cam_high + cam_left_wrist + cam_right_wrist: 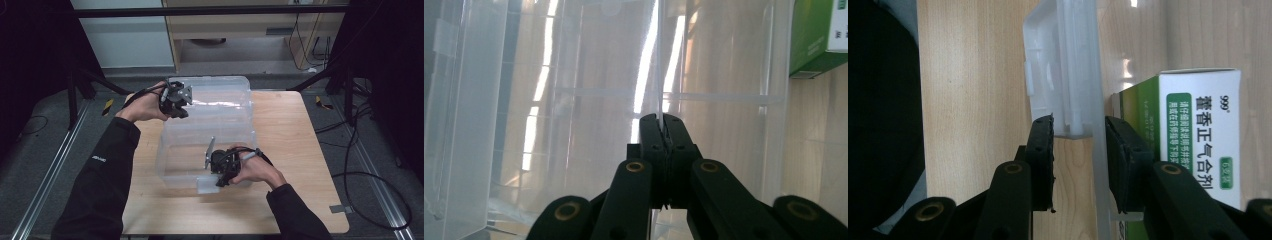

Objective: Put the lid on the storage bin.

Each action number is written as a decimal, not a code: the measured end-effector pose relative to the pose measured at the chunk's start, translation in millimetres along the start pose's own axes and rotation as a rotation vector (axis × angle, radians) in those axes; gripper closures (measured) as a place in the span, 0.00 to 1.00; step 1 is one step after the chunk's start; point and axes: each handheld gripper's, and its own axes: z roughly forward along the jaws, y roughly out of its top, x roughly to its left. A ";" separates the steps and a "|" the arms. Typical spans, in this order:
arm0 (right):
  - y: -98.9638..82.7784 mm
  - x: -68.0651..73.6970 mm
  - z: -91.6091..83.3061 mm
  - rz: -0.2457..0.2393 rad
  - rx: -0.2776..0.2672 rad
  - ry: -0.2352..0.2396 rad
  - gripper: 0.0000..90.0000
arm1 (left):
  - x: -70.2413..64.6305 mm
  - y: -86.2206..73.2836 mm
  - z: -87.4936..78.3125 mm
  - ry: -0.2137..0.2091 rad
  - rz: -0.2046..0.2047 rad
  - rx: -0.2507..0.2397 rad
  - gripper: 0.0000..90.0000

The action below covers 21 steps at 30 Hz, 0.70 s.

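A clear plastic bin sits mid-worktop. The left hand-held gripper pinches the bin's far wall; the right hand-held gripper clamps its near-edge latch. A green-and-white box lies inside the bin.

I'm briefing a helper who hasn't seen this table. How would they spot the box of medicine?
Start at the wooden table and find the big clear plastic bin on it. At the bin's near wall, by the right tongs, stands the green-and-white carton. It is the only coloured, printed thing there; all else is see-through plastic or black.
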 end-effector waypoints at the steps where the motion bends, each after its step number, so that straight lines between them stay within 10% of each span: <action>1: -0.1 0.0 0.0 0.003 0.002 0.000 0.74 | -2.2 -0.5 -1.3 0.000 0.000 -0.005 0.99; 21: -0.6 0.6 -0.1 0.007 -0.002 0.000 0.74 | -36.8 -5.7 -15.9 0.003 0.030 -0.045 0.99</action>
